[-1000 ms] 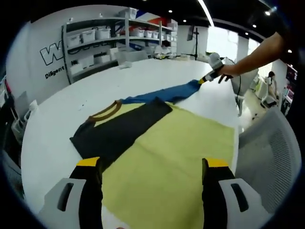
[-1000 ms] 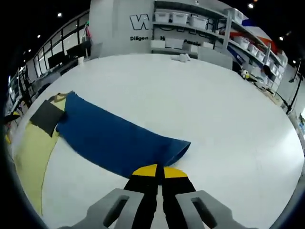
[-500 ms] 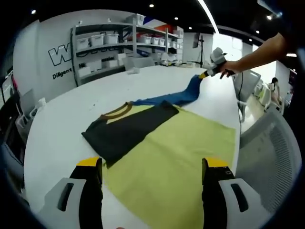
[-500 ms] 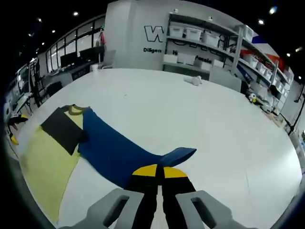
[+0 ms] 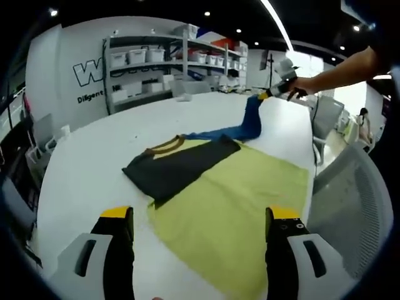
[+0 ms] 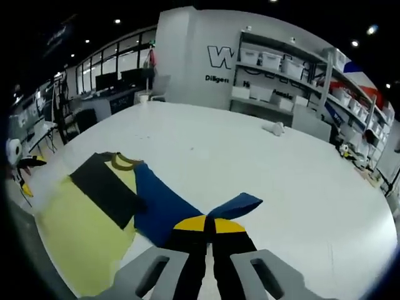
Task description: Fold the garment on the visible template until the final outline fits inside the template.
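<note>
Left gripper (image 5: 199,231): jaws spread wide and holding nothing, poised above the near edge of the table (image 5: 87,156)
Template (image 5: 240,203): yellow sheet lying flat near the table's near edge, just ahead of the left gripper
Garment (image 5: 178,165): its black half lies across the template's far-left corner, collar toward the left; its blue half (image 5: 240,128) runs off the template toward the far right, lifted at the end
Right gripper (image 6: 205,232): jaws pressed together on the blue end, holding it up off the table; also seen at the upper right of the left gripper view, in a hand (image 5: 300,86)
Long axis: from the black half on the template out to the raised blue end
Deciding relation: the template lies left of and beyond the right gripper, so the held end must likely travel that way; the left gripper is nearer the black half
</note>
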`<state>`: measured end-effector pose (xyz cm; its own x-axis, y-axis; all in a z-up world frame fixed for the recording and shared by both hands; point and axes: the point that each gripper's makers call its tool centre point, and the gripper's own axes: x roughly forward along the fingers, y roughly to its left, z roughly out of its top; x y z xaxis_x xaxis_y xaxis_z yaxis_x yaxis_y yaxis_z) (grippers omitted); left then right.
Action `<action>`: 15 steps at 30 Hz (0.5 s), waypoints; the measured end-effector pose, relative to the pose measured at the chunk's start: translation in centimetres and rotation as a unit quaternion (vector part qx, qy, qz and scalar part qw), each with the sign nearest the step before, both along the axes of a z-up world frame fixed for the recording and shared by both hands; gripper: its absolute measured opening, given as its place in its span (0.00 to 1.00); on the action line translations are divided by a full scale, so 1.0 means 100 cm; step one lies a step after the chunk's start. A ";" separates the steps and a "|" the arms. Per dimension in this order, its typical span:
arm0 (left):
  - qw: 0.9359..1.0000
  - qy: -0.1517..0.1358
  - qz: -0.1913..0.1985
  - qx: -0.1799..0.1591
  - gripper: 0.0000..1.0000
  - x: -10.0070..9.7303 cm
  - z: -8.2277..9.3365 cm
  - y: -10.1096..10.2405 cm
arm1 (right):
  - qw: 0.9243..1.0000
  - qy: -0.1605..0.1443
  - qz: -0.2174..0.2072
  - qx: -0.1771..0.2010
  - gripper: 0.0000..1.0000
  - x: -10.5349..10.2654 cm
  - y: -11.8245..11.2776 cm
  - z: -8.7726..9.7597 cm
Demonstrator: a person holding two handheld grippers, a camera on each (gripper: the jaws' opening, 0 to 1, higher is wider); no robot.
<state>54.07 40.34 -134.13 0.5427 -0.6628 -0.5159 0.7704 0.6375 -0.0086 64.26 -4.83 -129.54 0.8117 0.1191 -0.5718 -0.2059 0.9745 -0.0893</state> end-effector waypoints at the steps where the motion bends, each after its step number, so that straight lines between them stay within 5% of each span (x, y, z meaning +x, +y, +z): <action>1: 1.000 -0.003 -0.003 -0.001 0.86 -0.001 0.002 0.000 | 1.000 -0.002 0.006 0.001 0.00 0.004 0.005 0.003; 15: 1.000 0.002 -0.001 -0.006 0.91 -0.016 -0.009 0.016 | 0.997 -0.023 0.078 -0.019 0.00 0.022 0.071 0.044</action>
